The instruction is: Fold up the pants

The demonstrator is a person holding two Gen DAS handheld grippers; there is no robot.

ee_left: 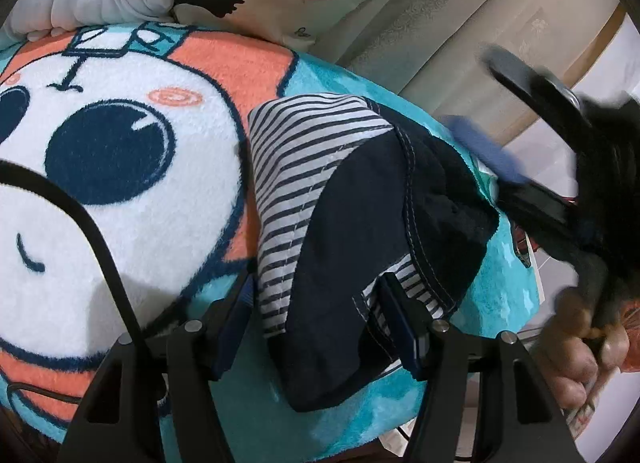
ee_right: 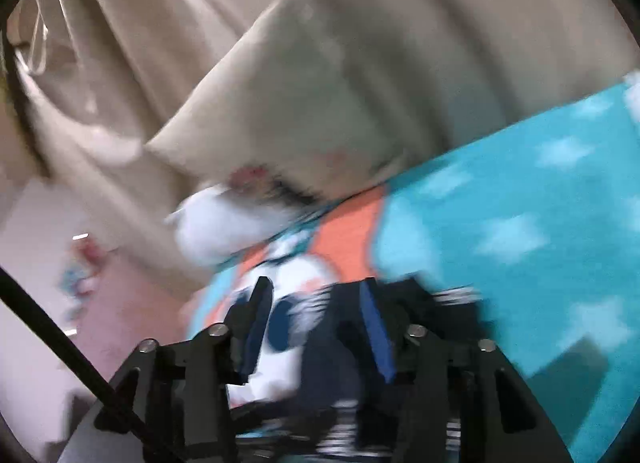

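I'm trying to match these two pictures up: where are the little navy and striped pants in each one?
Left wrist view: the pants lie centre-right on the blanket, folded.
Right wrist view: blurred, at the bottom centre, behind the fingers.
Shared landmark: the turquoise cartoon blanket beneath them.

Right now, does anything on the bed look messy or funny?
Yes. The pants lie in a lumpy bundle on the cartoon blanket, not flat. Part is turned inside out, so the striped lining shows beside the dark navy cloth, and the edges do not line up. Nothing looks torn or spilled.
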